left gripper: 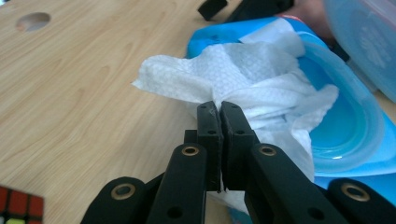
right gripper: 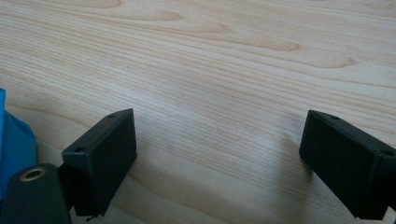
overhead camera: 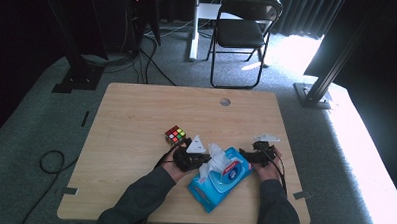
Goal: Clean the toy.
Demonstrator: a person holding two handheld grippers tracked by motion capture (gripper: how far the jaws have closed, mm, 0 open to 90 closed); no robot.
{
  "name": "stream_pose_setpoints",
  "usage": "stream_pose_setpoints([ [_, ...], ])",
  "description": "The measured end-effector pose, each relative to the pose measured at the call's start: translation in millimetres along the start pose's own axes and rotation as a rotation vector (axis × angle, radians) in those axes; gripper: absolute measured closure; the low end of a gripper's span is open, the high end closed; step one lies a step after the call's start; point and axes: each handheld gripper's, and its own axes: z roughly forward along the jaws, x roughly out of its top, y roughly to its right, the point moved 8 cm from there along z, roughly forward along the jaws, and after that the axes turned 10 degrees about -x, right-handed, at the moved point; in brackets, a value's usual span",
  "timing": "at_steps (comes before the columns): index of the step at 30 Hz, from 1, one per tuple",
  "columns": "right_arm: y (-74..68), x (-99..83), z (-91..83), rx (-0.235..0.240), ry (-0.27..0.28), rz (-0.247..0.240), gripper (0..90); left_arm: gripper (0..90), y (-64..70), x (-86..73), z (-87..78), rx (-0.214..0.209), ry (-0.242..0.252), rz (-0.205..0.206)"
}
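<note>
1. Keep left gripper (left gripper: 219, 109) fingers clamped on wet wipe (left gripper: 243, 79) protruding from blue wipes pack (overhead camera: 219, 179) at tabletop (overhead camera: 136, 120) front edge
2. Draw wipe straight up, slowly
3. Brace pack with right gripper (right gripper: 219, 154), fingers spread wide, empty, beside pack

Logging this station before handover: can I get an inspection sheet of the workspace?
Surface: wooden table, round hole at far edge.
Job's things: blue wipes pack, lid open; wipe partly pulled out.
Clutter: puzzle cube.
Grippers: left gripper shut on wipe; right gripper open over bare wood beside pack.
Cables: black cable on floor at left.
Surroundings: folding chair, carpet, dark curtains.
</note>
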Motion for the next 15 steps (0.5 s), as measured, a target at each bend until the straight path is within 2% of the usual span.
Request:
stream_pose_setpoints([
  [4, 0.0, 0.0, 0.0, 0.000, 0.000, 0.000, 10.6, 87.4, 2.4, 1.2, 4.2, 0.008, -0.010, 0.006],
  [7, 0.0, 0.0, 0.0, 0.000, 0.000, 0.000, 10.6, 85.7, 5.8, 2.9, 7.2, -0.006, -0.010, 0.012],
  [10, 0.0, 0.0, 0.0, 0.000, 0.000, 0.000, 10.6, 79.6, 14.5, 8.5, 14.2, -0.034, 0.000, 0.029],
  [15, 0.0, 0.0, 0.0, 0.000, 0.000, 0.000, 10.6, 64.1, 23.8, 14.1, 22.0, -0.073, 0.005, 0.048],
])
